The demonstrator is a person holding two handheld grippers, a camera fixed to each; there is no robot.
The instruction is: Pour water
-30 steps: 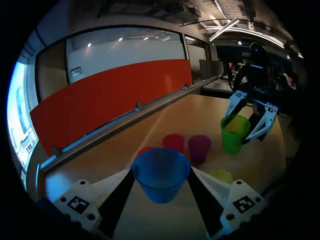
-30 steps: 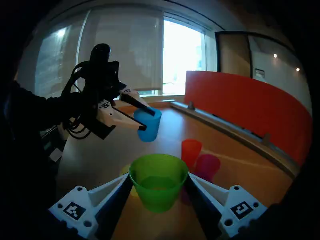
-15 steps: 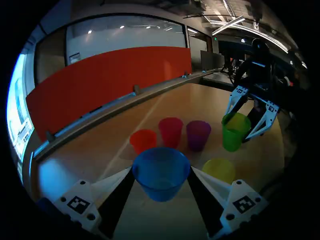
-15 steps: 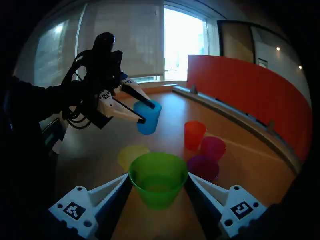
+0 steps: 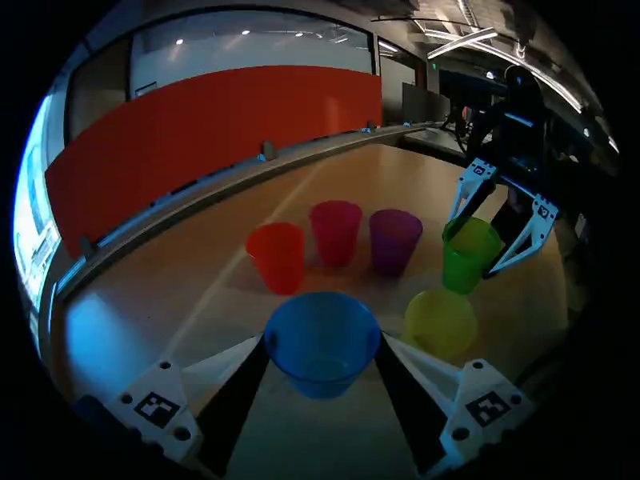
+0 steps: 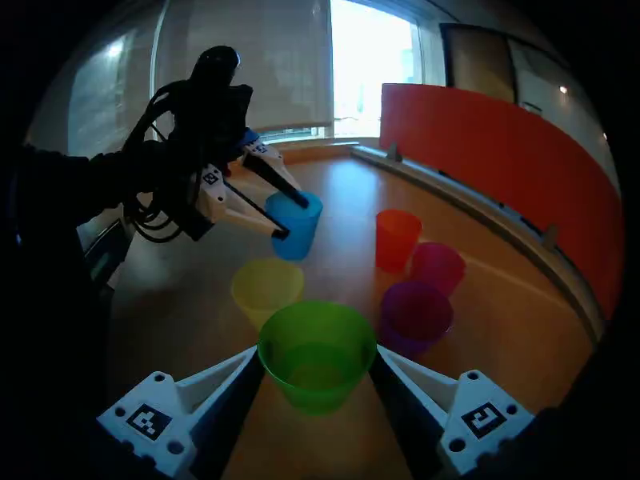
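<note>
Wooden table (image 5: 376,172) is backed by an orange wall panel (image 5: 208,120). Left gripper (image 5: 322,340) is clamped on a blue cup (image 5: 322,364) held rim-up, and right gripper (image 6: 318,352) is clamped on a green cup (image 6: 318,380), also rim-up. In the left gripper view, a yellow cup (image 5: 440,320) is seen near right beside the blue cup, with an orange cup (image 5: 278,254), pink cup (image 5: 336,230) and purple cup (image 5: 394,240) lined up left to right farther off.
</note>
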